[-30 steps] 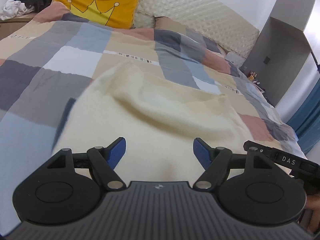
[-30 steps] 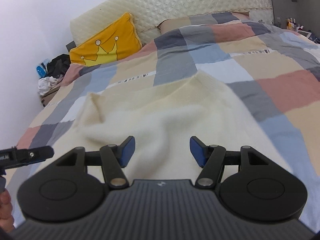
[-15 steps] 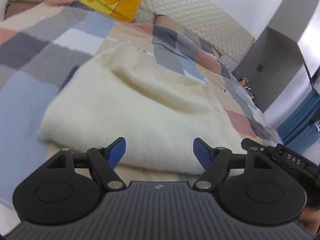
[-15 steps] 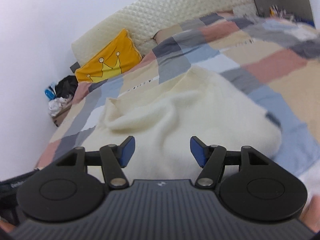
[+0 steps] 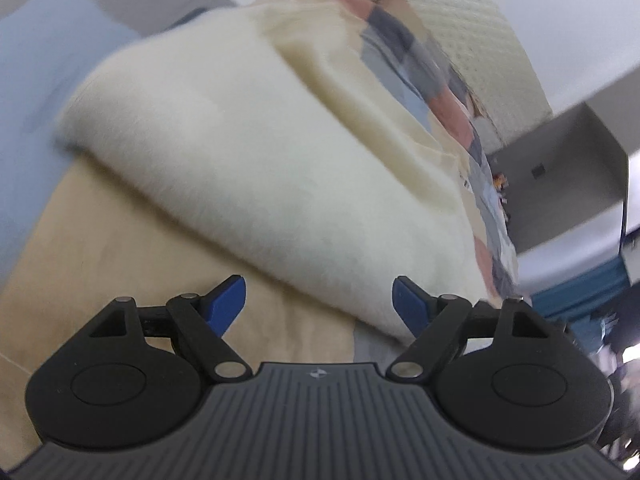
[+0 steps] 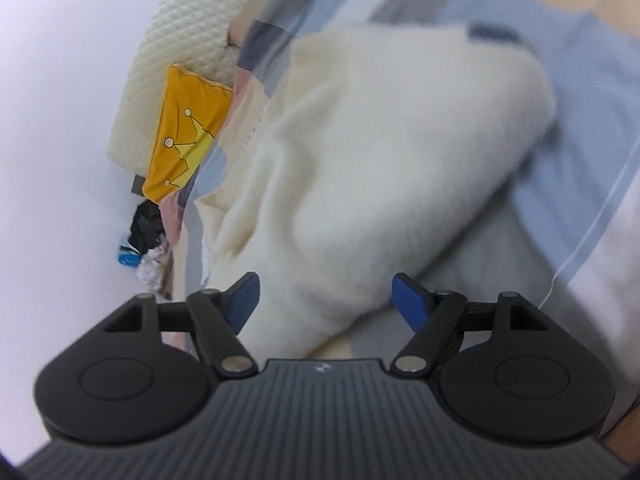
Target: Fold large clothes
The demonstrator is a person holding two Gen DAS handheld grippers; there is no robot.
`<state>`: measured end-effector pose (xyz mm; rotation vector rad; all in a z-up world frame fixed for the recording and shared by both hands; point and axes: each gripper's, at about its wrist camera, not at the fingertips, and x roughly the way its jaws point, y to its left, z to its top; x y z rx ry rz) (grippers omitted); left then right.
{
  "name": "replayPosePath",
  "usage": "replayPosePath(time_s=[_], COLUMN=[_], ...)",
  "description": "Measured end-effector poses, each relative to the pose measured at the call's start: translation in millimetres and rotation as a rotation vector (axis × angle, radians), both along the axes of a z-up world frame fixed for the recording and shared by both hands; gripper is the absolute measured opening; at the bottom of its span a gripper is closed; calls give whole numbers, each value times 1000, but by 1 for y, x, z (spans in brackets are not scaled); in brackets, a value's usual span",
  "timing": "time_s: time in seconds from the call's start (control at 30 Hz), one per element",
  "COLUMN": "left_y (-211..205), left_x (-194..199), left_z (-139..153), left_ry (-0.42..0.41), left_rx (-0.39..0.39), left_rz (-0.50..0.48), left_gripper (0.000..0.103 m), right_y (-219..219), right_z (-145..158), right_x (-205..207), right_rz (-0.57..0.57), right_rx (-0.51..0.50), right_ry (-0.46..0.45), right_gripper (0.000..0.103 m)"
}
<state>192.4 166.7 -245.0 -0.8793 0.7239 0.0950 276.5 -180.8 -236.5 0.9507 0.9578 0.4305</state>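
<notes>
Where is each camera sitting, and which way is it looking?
Left wrist view: sits on the left hand-held gripper, looking forward and down along its blue fingers at the near edge of the cream sweater on the patchwork bedspread; jaws opening, nothing pinched; no hand shows.
Right wrist view: sits on the right hand-held gripper, tilted, facing the sweater; jaws opening, sweater edge between them unpinched; a bit of the person's hand shows bottom right.
Both share: sweater, bedspread, yellow pillow, quilted headboard.
</notes>
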Motion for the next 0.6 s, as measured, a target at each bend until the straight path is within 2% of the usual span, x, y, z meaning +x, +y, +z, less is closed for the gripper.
replayPosePath(time_s=[0.13,0.27,0.6], left_y=[19,39,59], left_x=[-1,0,10], left_z=[-11,-21,-29], left_ry=[15,28,20], left_rx=[-83,-161,-195], left_rz=[91,191,296], left_gripper=[84,84,82], right_y=[-1,-4,-6], right_z=[-11,-21,-32], right_x=[2,4,8], right_rz=[-22,-57,-135], right_rx=[81,117,134], right_ry=[64,113,147], right_gripper=[76,76,76])
